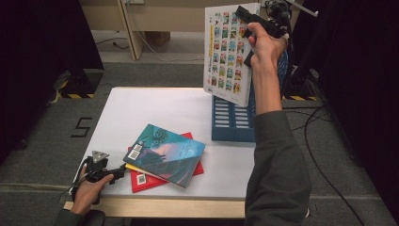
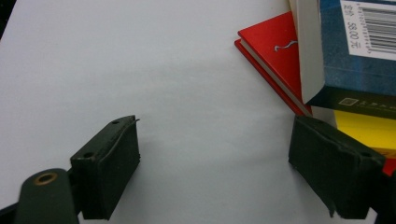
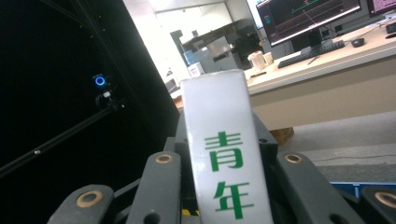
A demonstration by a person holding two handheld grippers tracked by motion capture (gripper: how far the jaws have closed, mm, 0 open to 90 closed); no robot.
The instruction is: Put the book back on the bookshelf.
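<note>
My right gripper (image 1: 249, 19) is raised high above the table's far right, shut on a white book (image 1: 229, 52) whose cover carries a grid of small pictures. The book hangs upright over a blue rack (image 1: 233, 120). In the right gripper view the book's white spine (image 3: 224, 158) with green characters stands between the jaws. A teal book (image 1: 165, 153) lies on a red book (image 1: 188, 172) and a yellow one at the table's front. My left gripper (image 1: 120, 172) rests open on the white table (image 1: 141, 113), just left of that stack; its jaws are wide apart beside the red book (image 2: 275, 51).
The blue rack stands at the table's right edge. Dark curtains flank both sides. Cables trail on the grey floor at right. A wooden desk leg (image 1: 129, 28) stands beyond the table. The right gripper view looks out at a desk with a monitor (image 3: 308, 16) and keyboard.
</note>
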